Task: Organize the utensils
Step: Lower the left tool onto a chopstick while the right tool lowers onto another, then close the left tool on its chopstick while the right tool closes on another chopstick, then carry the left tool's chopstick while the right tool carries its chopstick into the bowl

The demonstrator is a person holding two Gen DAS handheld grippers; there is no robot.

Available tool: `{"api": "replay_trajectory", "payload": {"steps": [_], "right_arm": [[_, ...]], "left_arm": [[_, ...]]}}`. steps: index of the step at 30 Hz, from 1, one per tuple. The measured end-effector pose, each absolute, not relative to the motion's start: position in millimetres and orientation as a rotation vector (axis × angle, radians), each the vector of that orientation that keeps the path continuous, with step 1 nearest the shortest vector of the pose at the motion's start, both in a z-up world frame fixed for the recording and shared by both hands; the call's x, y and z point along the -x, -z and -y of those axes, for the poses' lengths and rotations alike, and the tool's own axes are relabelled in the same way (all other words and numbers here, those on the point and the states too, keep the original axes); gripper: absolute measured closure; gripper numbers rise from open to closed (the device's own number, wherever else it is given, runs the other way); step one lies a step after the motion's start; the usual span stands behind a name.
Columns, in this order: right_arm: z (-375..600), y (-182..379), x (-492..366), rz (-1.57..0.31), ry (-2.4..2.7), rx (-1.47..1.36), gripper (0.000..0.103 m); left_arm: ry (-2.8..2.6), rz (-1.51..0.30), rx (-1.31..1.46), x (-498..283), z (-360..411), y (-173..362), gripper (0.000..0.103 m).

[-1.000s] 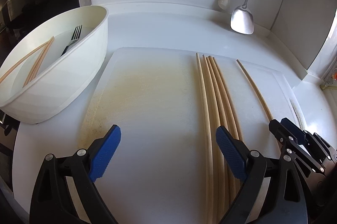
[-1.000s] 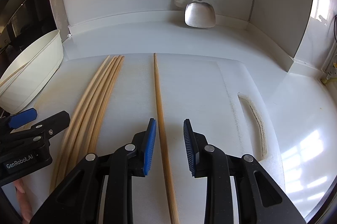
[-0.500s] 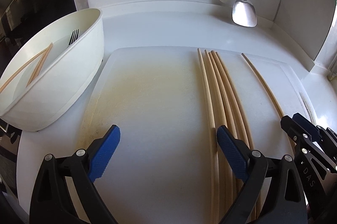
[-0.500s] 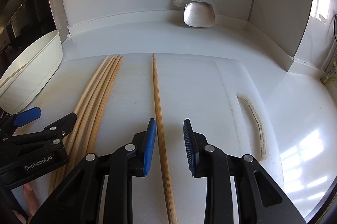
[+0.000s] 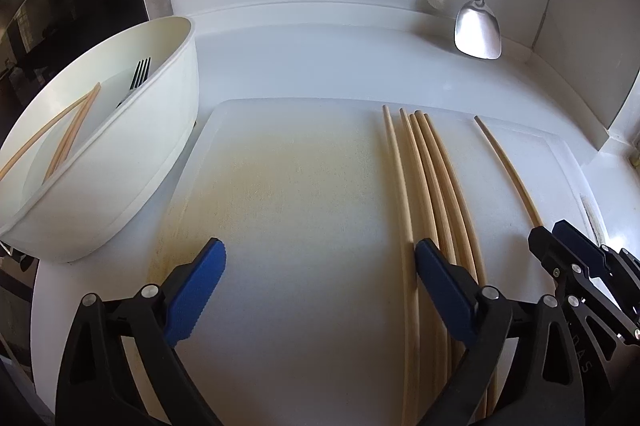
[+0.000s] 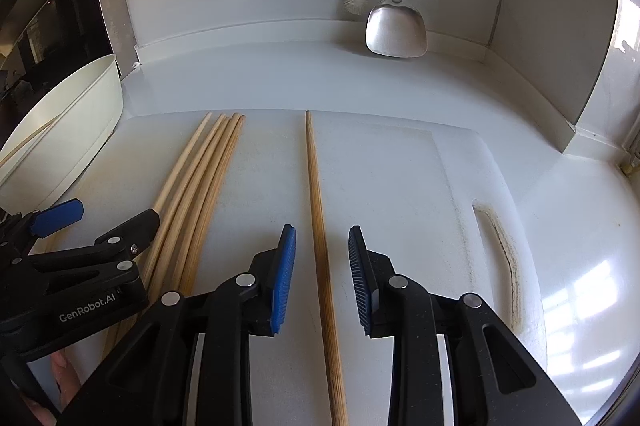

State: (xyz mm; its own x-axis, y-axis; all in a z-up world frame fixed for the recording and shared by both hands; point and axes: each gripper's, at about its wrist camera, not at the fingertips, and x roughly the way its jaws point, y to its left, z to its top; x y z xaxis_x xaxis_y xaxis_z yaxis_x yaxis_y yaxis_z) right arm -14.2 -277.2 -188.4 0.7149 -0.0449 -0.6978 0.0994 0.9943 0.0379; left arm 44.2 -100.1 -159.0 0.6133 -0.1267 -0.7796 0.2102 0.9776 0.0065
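**Left wrist view: jaws wide over bare board, chopsticks to the right**

Left wrist view, inspected left to right. A white oval tub (image 5: 120,162) stands at the left edge of the counter, holding two chopsticks (image 5: 66,134) and a dark fork (image 5: 138,76). Beside it lies a white cutting board (image 5: 280,186), stained yellowish. The left gripper (image 5: 320,278) hangs over the board's bare middle, jaws wide and closing, nothing between them. Its right pad sits just over the bundle of chopsticks (image 5: 432,186), which lies lengthwise on the board. Further right, apart from the bundle, lies a single chopstick (image 5: 508,170), its near end hidden behind the right gripper (image 5: 560,246).

Right wrist view: the left gripper (image 6: 80,238) sits at the left edge over the bundle (image 6: 200,178). The single chopstick (image 6: 320,226) runs lengthwise between the right gripper's (image 6: 322,266) blue pads; jaws partly open, a gap either side, no contact. A metal spatula (image 6: 396,26) hangs on the back wall.
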Motion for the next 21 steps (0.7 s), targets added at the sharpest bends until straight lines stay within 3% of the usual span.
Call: {"api": "replay_trajectory", "payload": {"steps": [6,8,12,21], "right_arm": [[276,189,15,-0.768,0.066,-0.06,0.081],[274,189,16,-0.766,0.065,-0.052,0.095],[276,190,17,-0.76,0.064,-0.063,0.096],[283,188,25,-0.745,0.047,-0.137,0.097]], "left_arm": [[0.223,-0.865,-0.114,-35,104,154,0.053],[0.23,-0.859,-0.119,-31,105,153,0.068],[0.247,-0.85,-0.136,-27,109,152,0.094],[0.264,-0.882,-0.091,-25,103,149,0.096]]}}
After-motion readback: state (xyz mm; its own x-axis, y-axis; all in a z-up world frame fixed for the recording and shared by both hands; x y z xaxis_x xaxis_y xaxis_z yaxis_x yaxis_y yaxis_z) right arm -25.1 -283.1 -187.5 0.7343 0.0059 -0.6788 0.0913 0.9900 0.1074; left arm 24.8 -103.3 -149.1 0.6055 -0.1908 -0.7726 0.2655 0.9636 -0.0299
